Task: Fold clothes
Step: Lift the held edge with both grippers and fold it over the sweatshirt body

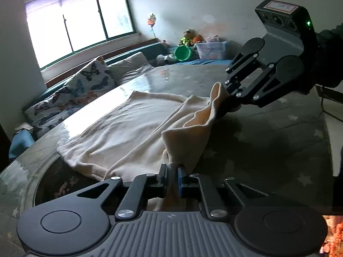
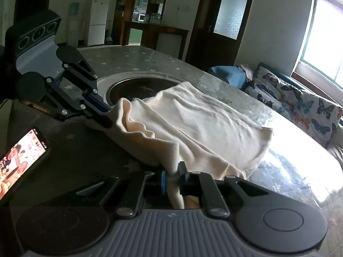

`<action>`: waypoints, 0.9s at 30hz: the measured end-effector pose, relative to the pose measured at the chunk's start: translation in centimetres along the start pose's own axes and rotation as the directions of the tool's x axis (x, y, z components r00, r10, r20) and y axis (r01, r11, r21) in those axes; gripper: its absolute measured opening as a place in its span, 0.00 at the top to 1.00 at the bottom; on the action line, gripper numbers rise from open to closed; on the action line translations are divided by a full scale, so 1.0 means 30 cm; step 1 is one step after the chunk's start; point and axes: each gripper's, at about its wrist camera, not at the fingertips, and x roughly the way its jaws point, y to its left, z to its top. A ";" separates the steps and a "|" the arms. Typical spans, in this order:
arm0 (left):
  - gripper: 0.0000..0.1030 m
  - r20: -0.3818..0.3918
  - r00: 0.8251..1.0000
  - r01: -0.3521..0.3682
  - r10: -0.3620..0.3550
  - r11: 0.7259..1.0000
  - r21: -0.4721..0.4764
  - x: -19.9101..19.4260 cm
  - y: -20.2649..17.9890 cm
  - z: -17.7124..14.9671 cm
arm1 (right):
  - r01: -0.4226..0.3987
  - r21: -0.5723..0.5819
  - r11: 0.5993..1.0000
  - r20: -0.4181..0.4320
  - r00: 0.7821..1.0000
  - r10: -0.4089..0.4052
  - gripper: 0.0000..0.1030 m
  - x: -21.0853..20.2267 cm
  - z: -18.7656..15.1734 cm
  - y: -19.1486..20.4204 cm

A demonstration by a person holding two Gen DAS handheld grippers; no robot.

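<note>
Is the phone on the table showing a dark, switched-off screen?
No, the phone lying beside the cream garment has a lit screen full of colourful pictures.

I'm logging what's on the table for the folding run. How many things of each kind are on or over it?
Cream garment: 1
Grippers, left gripper and right gripper, each shut on the garment: 2
Phone, screen lit: 1
Total: 4

Each camera looks forward and down along its own jaws, close over the table [image 1: 268, 132]; both views share the cream cloth [image 1: 128, 128] between them.
</note>
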 end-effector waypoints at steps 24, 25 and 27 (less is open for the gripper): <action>0.91 0.067 0.997 0.042 -0.042 0.999 0.015 -0.228 -0.032 0.077 | -0.004 -0.017 1.000 0.061 0.998 0.006 0.91 -0.256 0.086 0.084; 0.91 0.069 0.997 0.034 -0.035 0.999 0.009 -0.219 -0.020 0.082 | -0.001 -0.018 1.000 0.066 0.998 0.002 0.91 -0.250 0.093 0.076; 0.91 0.075 0.997 0.026 -0.025 1.000 -0.007 -0.205 0.005 0.092 | 0.005 -0.019 1.000 0.073 0.997 -0.003 0.91 -0.236 0.106 0.057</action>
